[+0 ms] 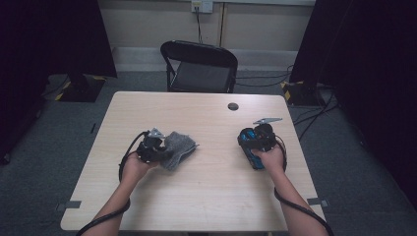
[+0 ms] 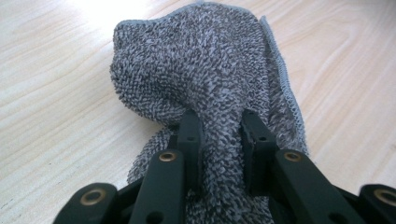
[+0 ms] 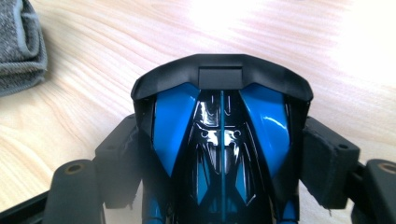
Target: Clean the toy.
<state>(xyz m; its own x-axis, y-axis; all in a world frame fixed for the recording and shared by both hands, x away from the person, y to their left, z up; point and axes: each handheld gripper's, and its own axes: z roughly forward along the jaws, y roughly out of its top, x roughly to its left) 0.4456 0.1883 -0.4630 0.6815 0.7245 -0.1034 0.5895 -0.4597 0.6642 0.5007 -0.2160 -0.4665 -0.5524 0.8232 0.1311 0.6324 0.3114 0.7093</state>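
Note:
A grey terry cloth [image 1: 181, 146] lies bunched on the left half of the wooden table [image 1: 206, 196]. My left gripper [image 1: 162, 151] is shut on its near edge. In the left gripper view the black jaws [image 2: 219, 133] pinch a fold of the cloth [image 2: 201, 60], which humps up ahead of them. My right gripper [image 1: 253, 142] is at the right side of the table, shut on a blue and black toy car [image 1: 249, 150]. In the right gripper view the pads [image 3: 327, 156] press both flanks of the car [image 3: 219, 79], its black spoiler pointing away. The cloth's corner [image 3: 18, 46] lies at the upper left.
A black folding chair [image 1: 199, 66] stands behind the table's far edge. A round dark cable hole [image 1: 233, 106] sits near the far right of the tabletop. Cables [image 1: 314, 115] run over the floor at the right, and dark curtains hang on both sides.

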